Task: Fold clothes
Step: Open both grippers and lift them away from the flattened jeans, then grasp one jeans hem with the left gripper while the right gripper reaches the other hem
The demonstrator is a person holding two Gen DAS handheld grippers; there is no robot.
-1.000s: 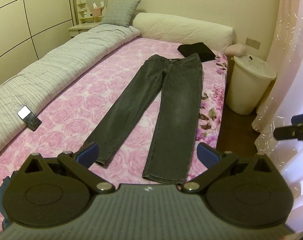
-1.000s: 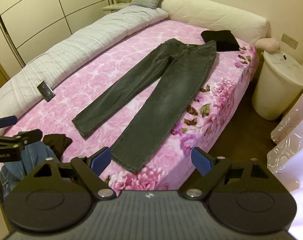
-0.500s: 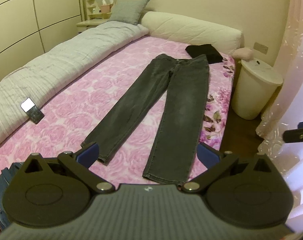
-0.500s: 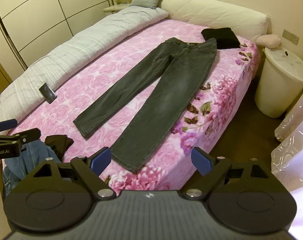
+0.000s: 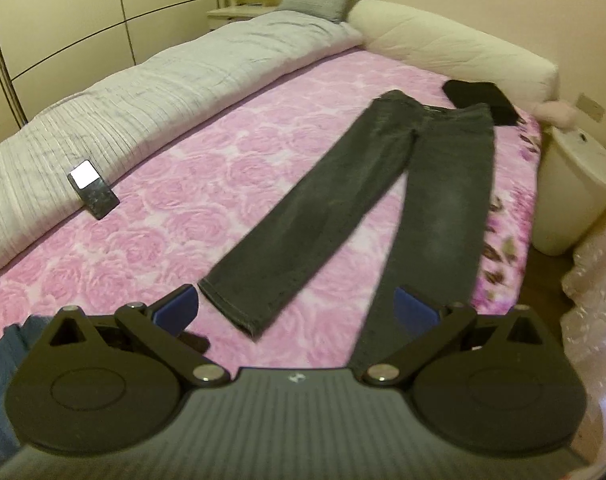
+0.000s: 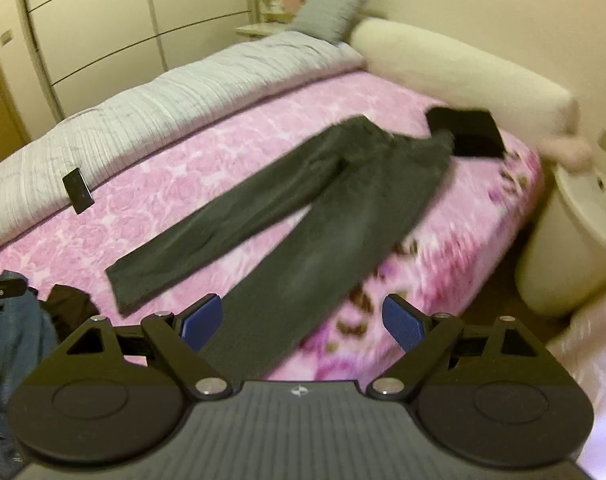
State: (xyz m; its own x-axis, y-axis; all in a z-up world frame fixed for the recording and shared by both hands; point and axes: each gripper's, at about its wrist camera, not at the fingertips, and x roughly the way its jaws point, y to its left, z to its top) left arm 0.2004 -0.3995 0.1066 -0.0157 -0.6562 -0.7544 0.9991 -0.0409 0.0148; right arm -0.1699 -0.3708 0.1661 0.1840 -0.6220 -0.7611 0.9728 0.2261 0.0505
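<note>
Dark grey jeans (image 5: 387,200) lie flat on the pink floral bed (image 5: 183,216), legs spread, waist towards the headboard; they also show in the right wrist view (image 6: 323,208). My left gripper (image 5: 295,308) is open and empty, just above the leg hems. My right gripper (image 6: 303,320) is open and empty over the near leg's hem at the bed's edge. A folded black garment (image 5: 479,100) lies by the waistband.
A phone (image 5: 93,190) rests against the rolled grey quilt (image 5: 143,92) on the left. A white bin (image 5: 575,192) stands right of the bed. Blue denim (image 6: 7,336) and a dark cloth (image 6: 69,306) lie at the near left. A long cream bolster (image 5: 455,44) lines the headboard.
Both grippers have moved forward and lower towards the jeans' hems. The views are now blurred from motion. Both stay open.
</note>
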